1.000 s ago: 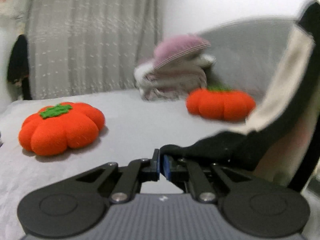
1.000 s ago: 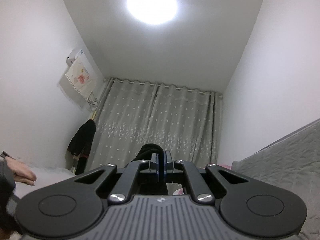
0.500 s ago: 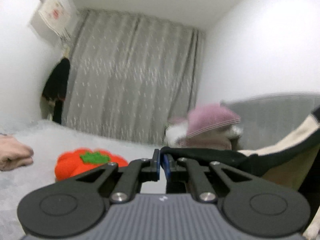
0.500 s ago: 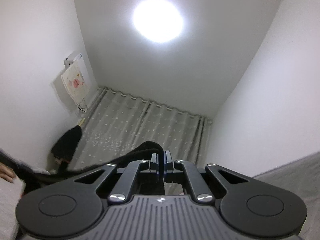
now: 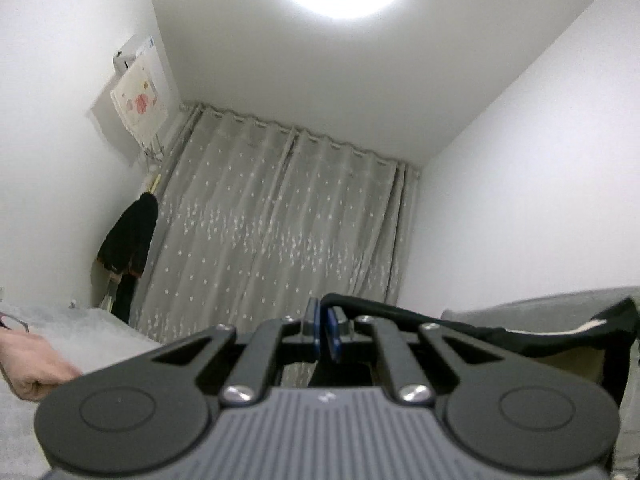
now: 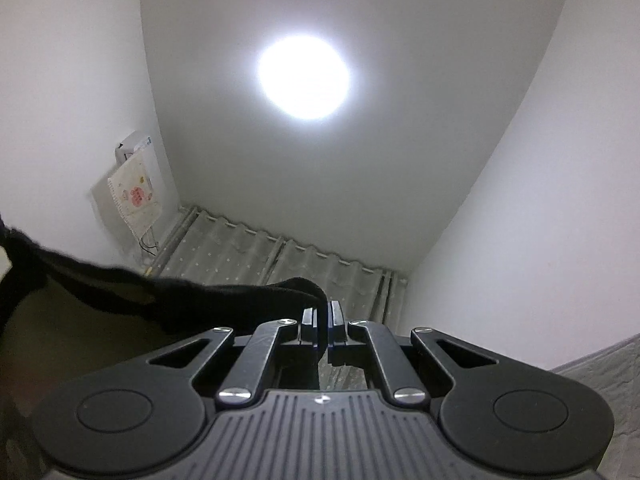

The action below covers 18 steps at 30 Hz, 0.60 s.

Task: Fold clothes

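A black and cream garment (image 5: 520, 332) hangs stretched between both grippers. In the left wrist view my left gripper (image 5: 323, 320) is shut on its black edge, and the cloth runs off to the right, cream on its underside. In the right wrist view my right gripper (image 6: 322, 320) is shut on another part of the garment (image 6: 120, 292), whose black band stretches away to the left edge of the frame. Both grippers tilt upward, toward the curtain and ceiling. The bulk of the garment below is hidden.
A grey dotted curtain (image 5: 272, 240) covers the far wall, with dark clothes (image 5: 128, 236) hanging at its left. The grey bed surface (image 5: 92, 332) lies at lower left, with a person's hand (image 5: 32, 364) on it. A grey headboard (image 6: 600, 368) sits at right. A ceiling lamp (image 6: 304, 76) glows overhead.
The left gripper has risen and tipped upward, so the orange pumpkin cushions and the pile of clothes dropped out of its view. The right gripper tilted up a little too; the garment now stretches taut.
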Tool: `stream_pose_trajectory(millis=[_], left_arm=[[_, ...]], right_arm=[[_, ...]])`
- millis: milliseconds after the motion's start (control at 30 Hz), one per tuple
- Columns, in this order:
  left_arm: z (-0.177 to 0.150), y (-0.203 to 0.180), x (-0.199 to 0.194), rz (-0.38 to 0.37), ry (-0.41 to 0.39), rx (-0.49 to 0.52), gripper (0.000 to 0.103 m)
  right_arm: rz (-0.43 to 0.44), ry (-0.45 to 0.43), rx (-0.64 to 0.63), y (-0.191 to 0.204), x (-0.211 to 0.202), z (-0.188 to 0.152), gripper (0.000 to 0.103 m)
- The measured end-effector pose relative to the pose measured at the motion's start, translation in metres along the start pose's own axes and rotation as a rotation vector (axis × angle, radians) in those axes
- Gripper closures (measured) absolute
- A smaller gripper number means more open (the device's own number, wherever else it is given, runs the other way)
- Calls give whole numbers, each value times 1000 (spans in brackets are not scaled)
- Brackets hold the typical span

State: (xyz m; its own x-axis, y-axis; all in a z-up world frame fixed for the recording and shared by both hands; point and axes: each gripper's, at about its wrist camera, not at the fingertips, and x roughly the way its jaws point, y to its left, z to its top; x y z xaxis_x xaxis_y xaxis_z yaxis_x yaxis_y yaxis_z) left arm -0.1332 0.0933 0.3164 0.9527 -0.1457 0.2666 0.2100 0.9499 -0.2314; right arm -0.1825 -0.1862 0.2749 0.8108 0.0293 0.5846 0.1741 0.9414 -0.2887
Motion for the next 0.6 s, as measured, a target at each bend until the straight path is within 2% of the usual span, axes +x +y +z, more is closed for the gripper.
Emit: stream_pose_trajectory(millis=[333, 467, 600], left_arm=[[39, -23, -27, -5, -111, 4, 98], [36, -25, -13, 34, -73, 25, 98], [12, -12, 21, 75, 40, 3, 98]], right_arm=[[-17, -35, 5, -8, -2, 10, 99], [-5, -17, 12, -4, -1, 8, 99], [42, 87, 15, 8, 14, -19, 99]])
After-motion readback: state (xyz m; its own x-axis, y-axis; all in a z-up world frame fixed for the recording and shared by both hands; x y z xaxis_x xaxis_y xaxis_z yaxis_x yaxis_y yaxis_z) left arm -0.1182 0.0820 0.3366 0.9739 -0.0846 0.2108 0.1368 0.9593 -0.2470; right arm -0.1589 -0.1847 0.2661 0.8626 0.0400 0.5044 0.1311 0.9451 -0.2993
